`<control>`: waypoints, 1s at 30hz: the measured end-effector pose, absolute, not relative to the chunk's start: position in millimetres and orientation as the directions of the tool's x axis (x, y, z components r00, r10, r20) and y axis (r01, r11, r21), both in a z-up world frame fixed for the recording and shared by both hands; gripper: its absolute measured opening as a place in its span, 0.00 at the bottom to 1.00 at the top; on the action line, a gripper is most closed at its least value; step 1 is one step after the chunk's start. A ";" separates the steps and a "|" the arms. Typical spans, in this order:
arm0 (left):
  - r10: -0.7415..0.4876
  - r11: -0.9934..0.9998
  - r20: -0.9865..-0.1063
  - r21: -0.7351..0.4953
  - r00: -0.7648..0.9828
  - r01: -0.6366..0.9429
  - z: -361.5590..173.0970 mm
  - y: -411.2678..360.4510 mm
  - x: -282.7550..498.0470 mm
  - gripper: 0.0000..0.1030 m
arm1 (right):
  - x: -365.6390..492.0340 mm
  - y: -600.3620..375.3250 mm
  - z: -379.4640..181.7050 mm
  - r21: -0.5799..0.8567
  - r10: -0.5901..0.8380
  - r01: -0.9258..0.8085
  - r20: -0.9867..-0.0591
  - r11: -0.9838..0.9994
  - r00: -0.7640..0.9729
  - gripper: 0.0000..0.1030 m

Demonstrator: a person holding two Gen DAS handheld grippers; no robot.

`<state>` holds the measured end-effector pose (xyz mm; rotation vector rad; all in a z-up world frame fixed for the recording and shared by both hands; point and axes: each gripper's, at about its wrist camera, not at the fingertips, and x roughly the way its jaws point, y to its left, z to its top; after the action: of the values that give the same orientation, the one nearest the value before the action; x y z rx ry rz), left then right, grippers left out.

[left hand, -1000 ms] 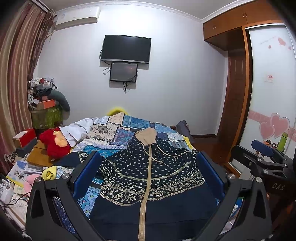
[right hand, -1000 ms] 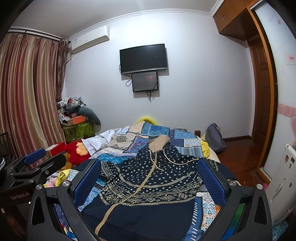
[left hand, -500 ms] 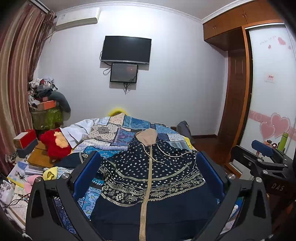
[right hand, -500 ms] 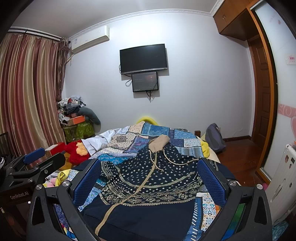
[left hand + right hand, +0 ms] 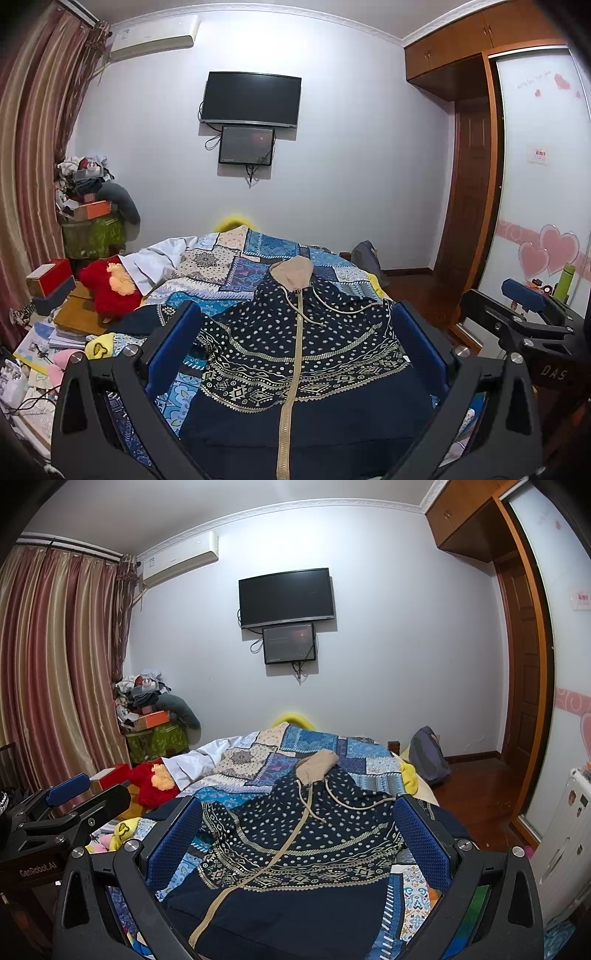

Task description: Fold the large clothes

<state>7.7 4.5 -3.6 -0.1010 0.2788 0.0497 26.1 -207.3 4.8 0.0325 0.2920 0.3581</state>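
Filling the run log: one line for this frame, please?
phase: pre-grasp | hoodie: flat on bed, zipped, hood far | left tongs: open, empty | right tongs: open, empty

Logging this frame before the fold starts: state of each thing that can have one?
Left gripper: open, holds nothing.
Right gripper: open, holds nothing.
Hoodie: spread flat on the bed, front up, zipped, not yet folded.
Hood: lies flat, far end.
Television: screen dark.
Small screen: faint picture, seems on.
Curtain: drawn.

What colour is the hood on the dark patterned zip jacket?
The hood is tan beige, clearest in the left wrist view.
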 end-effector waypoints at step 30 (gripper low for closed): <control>0.115 0.987 -0.343 -0.063 0.932 -0.145 -21.3 47.6 60.0 1.00 | 87.2 -192.6 -16.7 0.056 0.331 -0.334 -0.353 0.941 0.875 1.00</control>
<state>60.0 47.6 -21.3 -0.0879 0.3458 0.1335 87.2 -192.6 -16.7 -0.0071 0.3674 0.3469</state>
